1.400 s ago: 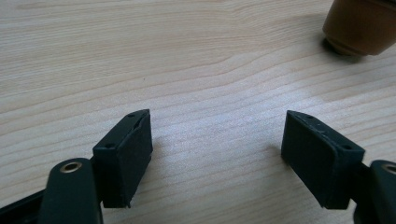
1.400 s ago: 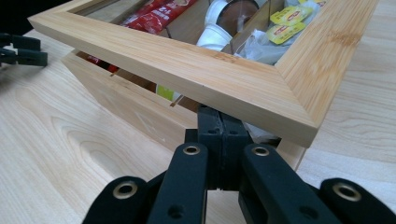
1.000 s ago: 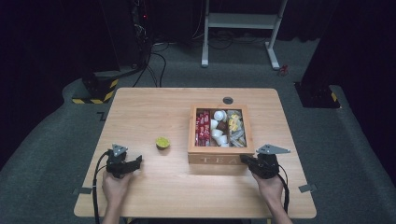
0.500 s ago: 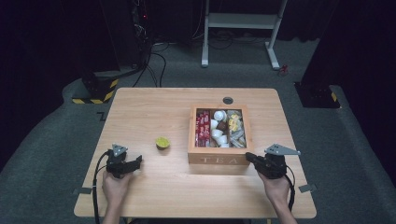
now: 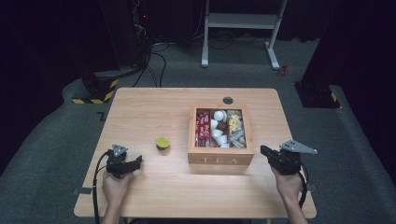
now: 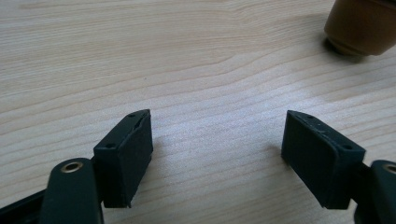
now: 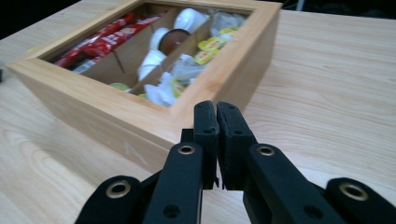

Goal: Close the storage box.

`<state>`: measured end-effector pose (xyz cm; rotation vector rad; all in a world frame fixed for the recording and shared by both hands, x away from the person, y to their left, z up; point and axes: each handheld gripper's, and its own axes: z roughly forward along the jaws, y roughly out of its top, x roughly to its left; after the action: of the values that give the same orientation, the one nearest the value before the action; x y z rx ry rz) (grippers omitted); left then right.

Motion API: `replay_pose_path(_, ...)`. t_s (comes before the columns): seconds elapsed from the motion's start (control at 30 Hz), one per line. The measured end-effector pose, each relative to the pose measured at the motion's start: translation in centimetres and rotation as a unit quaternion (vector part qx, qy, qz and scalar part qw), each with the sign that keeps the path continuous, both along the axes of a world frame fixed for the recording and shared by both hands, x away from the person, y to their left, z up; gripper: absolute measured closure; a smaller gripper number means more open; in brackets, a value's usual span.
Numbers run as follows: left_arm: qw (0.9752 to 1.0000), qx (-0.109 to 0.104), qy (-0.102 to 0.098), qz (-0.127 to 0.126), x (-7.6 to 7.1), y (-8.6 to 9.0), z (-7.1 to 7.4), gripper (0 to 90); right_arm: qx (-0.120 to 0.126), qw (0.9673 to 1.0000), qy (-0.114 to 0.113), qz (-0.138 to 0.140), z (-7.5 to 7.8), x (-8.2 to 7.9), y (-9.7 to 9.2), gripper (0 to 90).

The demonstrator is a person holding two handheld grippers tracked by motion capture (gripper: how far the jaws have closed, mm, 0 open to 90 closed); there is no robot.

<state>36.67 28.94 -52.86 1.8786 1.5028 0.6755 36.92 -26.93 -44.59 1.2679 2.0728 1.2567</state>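
Tea box [image 5: 221, 154] long axis runs front-to-back, label facing person.

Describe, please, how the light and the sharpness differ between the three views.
High view: the table is lit, the room around it dark. Left gripper view: wood grain sharp, brown cup slightly soft. Right gripper view: wooden box clear, nearest gripper parts blurred.

The left hand-held gripper [image 5: 134, 163] lay low over the bench near its front left edge, gripped by the left hand [image 5: 115, 185], its jaws standing wide apart with nothing between them. The right hand-held gripper [image 5: 264, 150] was held by the right hand [image 5: 288, 183] at the front right, pointing leftward; its jaws, nearly together, had just been parting slightly, with nothing between them.
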Motion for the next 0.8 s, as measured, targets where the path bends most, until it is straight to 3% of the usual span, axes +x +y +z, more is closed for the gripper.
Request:
replay_pose_path(0.33,1.0000,0.000,0.000,0.000,0.0,0.0,0.0,25.0,0.010,0.9994,0.010,-0.032,-1.1,0.4,-2.0,86.0)
replay_pose_path(0.8,1.0000,0.000,0.000,0.000,0.0,0.0,0.0,25.0,0.004,0.9973,0.039,-0.062,-3.4,1.9,-2.9,84.0)
